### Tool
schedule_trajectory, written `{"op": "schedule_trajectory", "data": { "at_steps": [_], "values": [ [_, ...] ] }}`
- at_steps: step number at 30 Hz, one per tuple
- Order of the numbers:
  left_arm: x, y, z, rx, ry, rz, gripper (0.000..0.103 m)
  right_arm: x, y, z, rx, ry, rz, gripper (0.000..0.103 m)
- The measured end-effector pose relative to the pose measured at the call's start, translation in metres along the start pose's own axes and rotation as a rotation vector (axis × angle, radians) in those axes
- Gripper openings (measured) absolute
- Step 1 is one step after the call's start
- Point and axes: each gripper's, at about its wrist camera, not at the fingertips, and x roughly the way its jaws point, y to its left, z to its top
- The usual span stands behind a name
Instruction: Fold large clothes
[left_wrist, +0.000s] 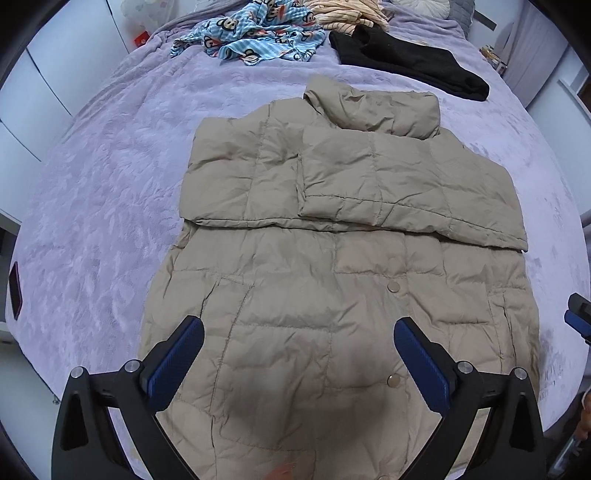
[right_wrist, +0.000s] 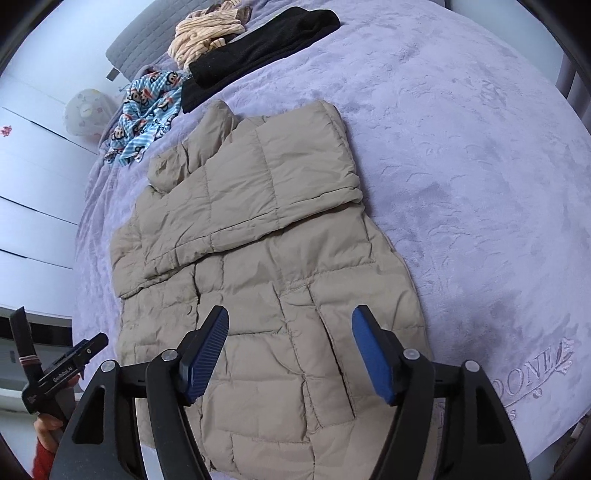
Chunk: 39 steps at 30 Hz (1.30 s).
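Note:
A beige quilted puffer jacket (left_wrist: 332, 236) lies flat on the lilac bed, collar at the far end, both sleeves folded across its chest. It also shows in the right wrist view (right_wrist: 266, 258). My left gripper (left_wrist: 299, 332) is open and empty, hovering above the jacket's lower front near the snap buttons. My right gripper (right_wrist: 290, 325) is open and empty above the jacket's lower right part, near a pocket slit. The right gripper's tip shows at the right edge of the left wrist view (left_wrist: 578, 314). The left gripper shows at the lower left of the right wrist view (right_wrist: 66, 373).
A lilac plush blanket (left_wrist: 103, 192) covers the bed. At the far end lie a blue monkey-print garment (left_wrist: 255, 37), a black garment (left_wrist: 410, 62) and a cream striped garment (left_wrist: 343, 14). White wardrobe doors (right_wrist: 33, 192) stand to the left of the bed.

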Motion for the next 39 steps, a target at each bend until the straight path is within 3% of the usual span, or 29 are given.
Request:
{"op": "schedule_trajectory", "data": {
  "at_steps": [1, 2, 11, 19, 27, 35, 39],
  "values": [
    [-0.002, 0.000, -0.002, 0.000, 0.001, 0.000, 0.103, -0.002, 0.002, -0.002, 0.005, -0.006, 0.007, 0.089],
    [-0.004, 0.001, -0.004, 0.000, 0.002, 0.000, 0.103, -0.004, 0.004, -0.004, 0.010, -0.011, 0.018, 0.091],
    [-0.011, 0.019, -0.029, 0.000, 0.021, -0.020, 0.103, -0.001, 0.023, -0.030, 0.049, -0.003, 0.067, 0.093],
    [-0.007, 0.052, -0.062, 0.012, 0.050, -0.038, 0.103, 0.010, 0.045, -0.074, 0.103, 0.002, 0.088, 0.093],
    [-0.002, 0.099, -0.103, -0.031, 0.079, -0.007, 0.103, 0.011, 0.054, -0.122, 0.195, 0.008, 0.127, 0.093],
    [-0.003, 0.128, -0.135, -0.059, 0.114, -0.151, 0.103, 0.000, 0.043, -0.165, 0.281, -0.004, 0.150, 0.093],
    [-0.015, 0.142, -0.149, -0.111, 0.095, -0.213, 0.103, 0.005, 0.014, -0.185, 0.413, 0.054, 0.179, 0.093]
  ]
}}
